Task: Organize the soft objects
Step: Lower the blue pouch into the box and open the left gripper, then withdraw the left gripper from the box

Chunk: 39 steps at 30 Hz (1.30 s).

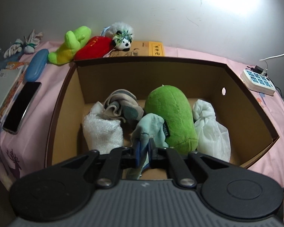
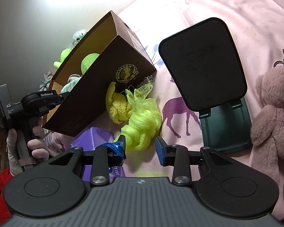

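An open cardboard box (image 1: 251, 113) sits on a pink bed cover (image 2: 236, 15), its top unobstructed. Inside, the floor is crowded: a bubble-wrap bundle (image 1: 102, 130), a grey folded cloth (image 1: 121, 106), a pale blue cloth (image 1: 151, 128), a green plush (image 1: 172, 113) and a white cloth bundle (image 1: 208, 124) lie side by side, leaving bare floor only along the far wall and the left wall. Behind the box, plush toys (image 1: 73, 45) and a book (image 1: 157, 49) line the wall. Left of it lie a phone (image 1: 20, 106) and a blue case (image 1: 37, 67). In front of the box's side, two yellow-green bundles (image 2: 142, 121) lie against it, with a black phone stand (image 2: 204, 64) and a pink teddy (image 2: 274, 109) farther right; open cover lies between them.
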Motion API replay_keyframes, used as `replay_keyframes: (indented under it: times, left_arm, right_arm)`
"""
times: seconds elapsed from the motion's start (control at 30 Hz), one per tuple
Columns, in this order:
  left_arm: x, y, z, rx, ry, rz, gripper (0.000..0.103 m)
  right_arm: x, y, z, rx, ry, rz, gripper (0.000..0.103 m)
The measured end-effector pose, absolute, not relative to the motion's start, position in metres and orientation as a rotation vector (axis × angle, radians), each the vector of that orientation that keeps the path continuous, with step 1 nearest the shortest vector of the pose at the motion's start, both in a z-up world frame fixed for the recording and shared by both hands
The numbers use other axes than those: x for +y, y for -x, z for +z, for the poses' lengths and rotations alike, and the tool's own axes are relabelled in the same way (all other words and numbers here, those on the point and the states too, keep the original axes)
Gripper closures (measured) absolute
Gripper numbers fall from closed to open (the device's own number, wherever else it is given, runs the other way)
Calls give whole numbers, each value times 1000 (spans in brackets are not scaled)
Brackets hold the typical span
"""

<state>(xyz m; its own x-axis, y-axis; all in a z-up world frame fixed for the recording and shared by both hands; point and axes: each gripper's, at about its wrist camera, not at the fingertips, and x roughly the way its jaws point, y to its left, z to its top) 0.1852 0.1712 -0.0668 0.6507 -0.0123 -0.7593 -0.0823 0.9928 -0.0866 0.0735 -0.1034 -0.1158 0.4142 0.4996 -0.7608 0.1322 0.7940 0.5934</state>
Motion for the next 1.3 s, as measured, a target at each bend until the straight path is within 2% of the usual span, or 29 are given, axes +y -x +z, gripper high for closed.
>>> replay_keyframes:
  times: [0.03,0.07,0.1,0.23,0.5,1.3]
  left_arm:
    - [172,-187,-69,876,120,41,92]
    - [172,-187,-71,881,118,53,74]
    - [173,-186,-72,880,116,59,62]
    - [173,-184,-71,879,112,61,61]
    - [170,-180,-64,880,90,89,51]
    - [161,-118,-19,850,68,81,44]
  right_arm:
    - [-103,-74,-116,1140,-644,253,86]
    - [-103,-74,-116,1141,-643,253,86]
    - [-102,-74,-116,1142,-642,253,86]
    - [-101,-76,-117,1147,-642,254,86]
    - [-98,-78,-119,1154,-638,260,86]
    - [-92,-85,-128,1194,-631,281,85]
